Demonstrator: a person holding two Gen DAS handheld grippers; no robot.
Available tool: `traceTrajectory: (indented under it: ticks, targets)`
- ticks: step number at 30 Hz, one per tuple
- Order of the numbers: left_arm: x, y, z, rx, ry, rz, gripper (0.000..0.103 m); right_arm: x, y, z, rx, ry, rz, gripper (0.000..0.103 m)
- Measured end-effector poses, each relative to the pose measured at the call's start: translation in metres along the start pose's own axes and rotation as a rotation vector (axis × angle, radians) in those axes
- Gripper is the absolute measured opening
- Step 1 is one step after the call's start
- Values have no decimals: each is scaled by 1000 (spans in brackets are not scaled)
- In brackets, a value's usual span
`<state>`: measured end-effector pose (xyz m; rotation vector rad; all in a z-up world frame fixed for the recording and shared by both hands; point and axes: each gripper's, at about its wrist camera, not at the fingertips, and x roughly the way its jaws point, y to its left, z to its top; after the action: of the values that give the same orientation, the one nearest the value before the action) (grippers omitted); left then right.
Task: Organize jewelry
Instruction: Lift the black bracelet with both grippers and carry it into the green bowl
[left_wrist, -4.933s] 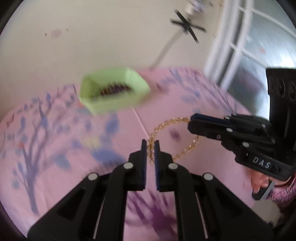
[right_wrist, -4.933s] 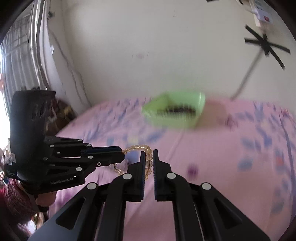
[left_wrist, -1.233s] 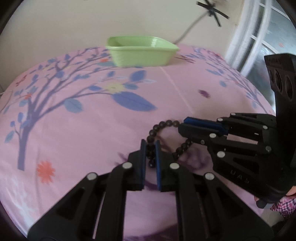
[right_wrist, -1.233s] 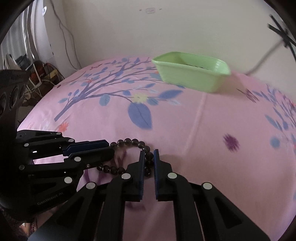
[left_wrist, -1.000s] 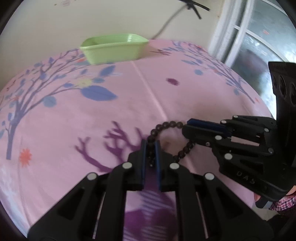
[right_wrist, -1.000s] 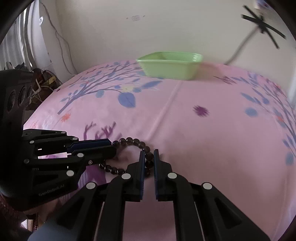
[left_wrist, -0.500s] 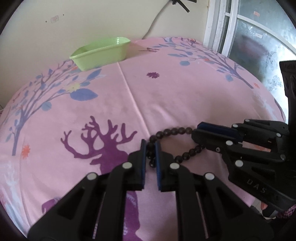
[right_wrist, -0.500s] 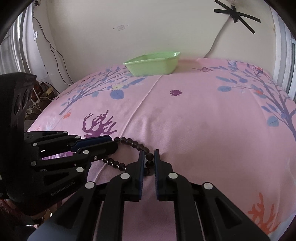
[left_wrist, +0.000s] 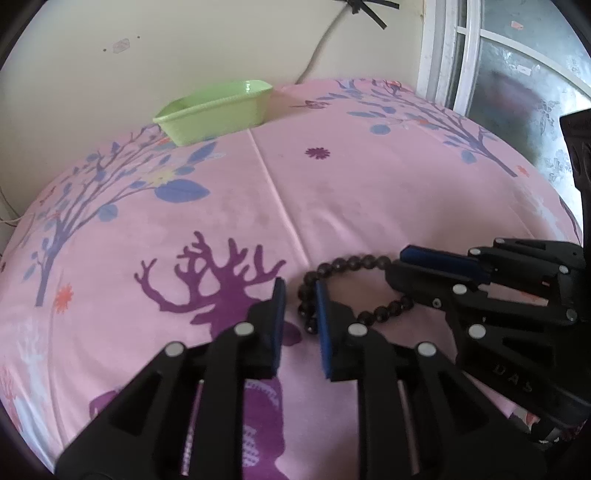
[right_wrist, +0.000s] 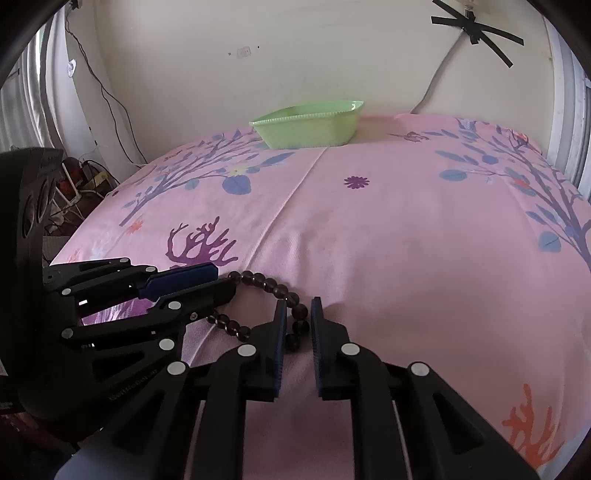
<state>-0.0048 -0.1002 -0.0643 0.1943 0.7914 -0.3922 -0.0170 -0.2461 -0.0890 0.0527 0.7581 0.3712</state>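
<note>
A dark beaded bracelet lies on the pink floral sheet at the near edge; it also shows in the right wrist view. My left gripper is open, its fingers on either side of the bracelet's left end. My right gripper is open around the bracelet's right end. Each gripper shows in the other's view, the right one and the left one. A green tray stands far back by the wall; its inside is hidden.
The sheet covers a bed or table that drops off at the near edge. A window frame runs along the right. Cables and clutter sit on the floor at the left. A taped cable hangs on the back wall.
Both grippers carried the dark bracelet back from the tray to the near edge of the sheet. Both have now opened and let go; the bracelet rests on the sheet.
</note>
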Motion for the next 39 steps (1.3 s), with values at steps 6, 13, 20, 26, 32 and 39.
traceTrajectory:
  ticks: [6, 13, 20, 26, 32, 39]
  targets:
    - [1, 1, 1, -3, -6, -23, 9, 1, 1, 1, -11, 5, 26, 0]
    - [-1, 18, 30, -12, -35, 14, 8, -6, 5, 37, -18, -55, 86, 0]
    - [2, 49, 98, -13, -118, 100, 9, 14, -3, 114, -32, -125, 117, 0]
    - [25, 78, 160, -27, -142, 149, 9, 38, -16, 178, -46, -163, 112, 0]
    - [55, 97, 207, -38, -133, 165, 9, 68, -35, 225, -15, -161, 107, 0]
    - [90, 110, 231, -55, -105, 159, 9, 98, -51, 251, -5, -137, 94, 0]
